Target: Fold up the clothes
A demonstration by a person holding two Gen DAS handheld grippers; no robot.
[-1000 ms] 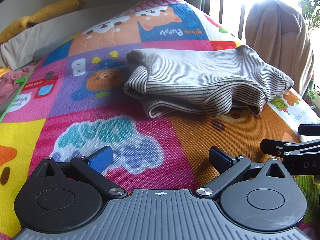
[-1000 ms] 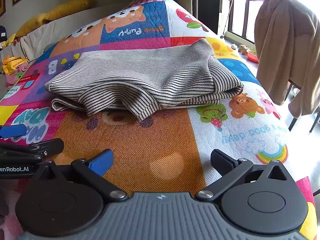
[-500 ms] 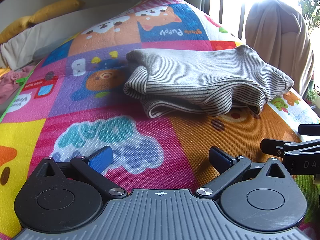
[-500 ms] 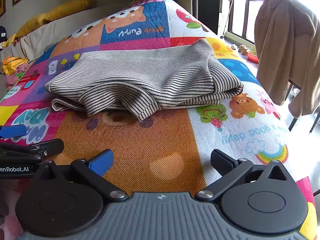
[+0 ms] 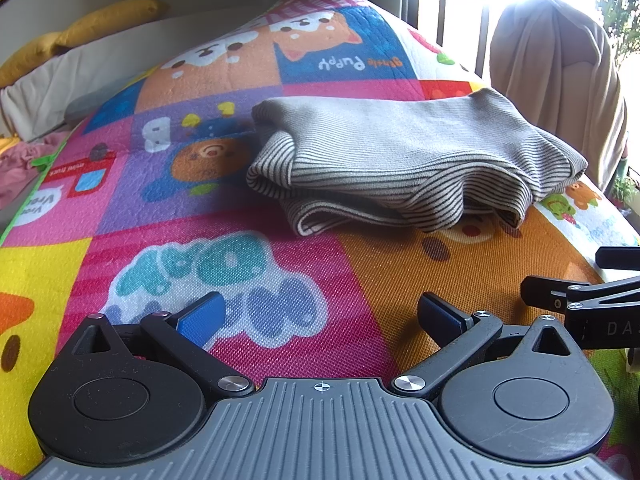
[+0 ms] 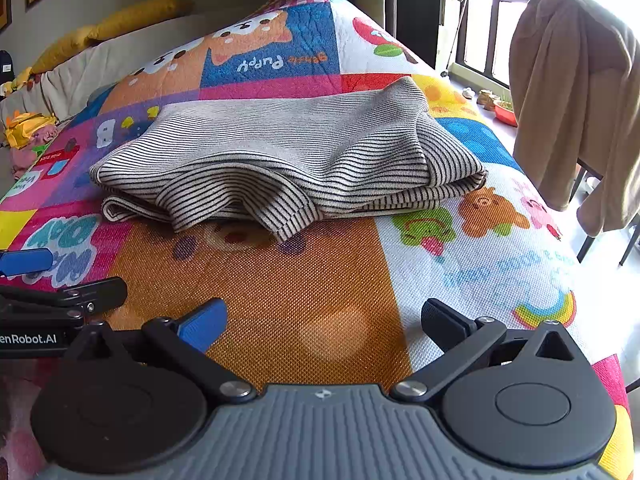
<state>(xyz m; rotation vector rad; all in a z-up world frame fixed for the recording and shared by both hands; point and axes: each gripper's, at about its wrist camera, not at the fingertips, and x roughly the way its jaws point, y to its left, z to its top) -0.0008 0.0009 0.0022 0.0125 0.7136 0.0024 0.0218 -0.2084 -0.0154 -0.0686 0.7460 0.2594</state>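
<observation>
striped folded garment (image 6: 288,168), long axis left-right

The left gripper (image 5: 322,316) sits low and level, its jaws spread wide with nothing between them; the right gripper (image 6: 324,320) lies just beside it, likewise level, jaws wide apart and empty; each one's black fingers (image 5: 560,292) edge into the other's view from the side.

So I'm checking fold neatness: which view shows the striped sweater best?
The right wrist view: the striped sweater lies whole, both ends and layered front edges visible. The left wrist view shows it obliquely, partly glare-washed.
</observation>
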